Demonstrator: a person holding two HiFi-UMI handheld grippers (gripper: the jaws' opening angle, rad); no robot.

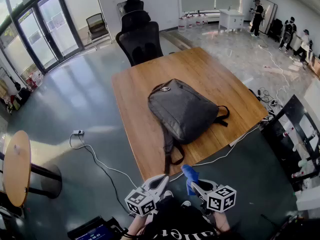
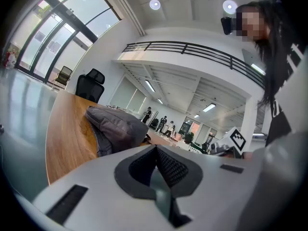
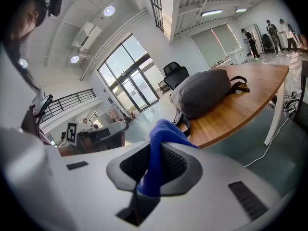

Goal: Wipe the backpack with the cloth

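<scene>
A grey backpack (image 1: 185, 110) lies flat on the wooden table (image 1: 135, 86), its straps trailing toward the near edge. It also shows in the left gripper view as the backpack (image 2: 115, 127) and in the right gripper view as the backpack (image 3: 202, 93). Both grippers are held low, short of the table's near edge. My right gripper (image 1: 192, 182) is shut on a blue cloth (image 3: 159, 150), which sticks up between its jaws as the cloth (image 1: 189, 175). My left gripper (image 1: 161, 182) is shut with nothing in it.
Black office chairs (image 1: 140, 36) stand behind the table. A white cable (image 1: 95, 159) runs over the floor at the left, near a small round table (image 1: 16, 166). People (image 1: 292, 34) stand far off at the back right. Shelving (image 1: 295, 139) is at the right.
</scene>
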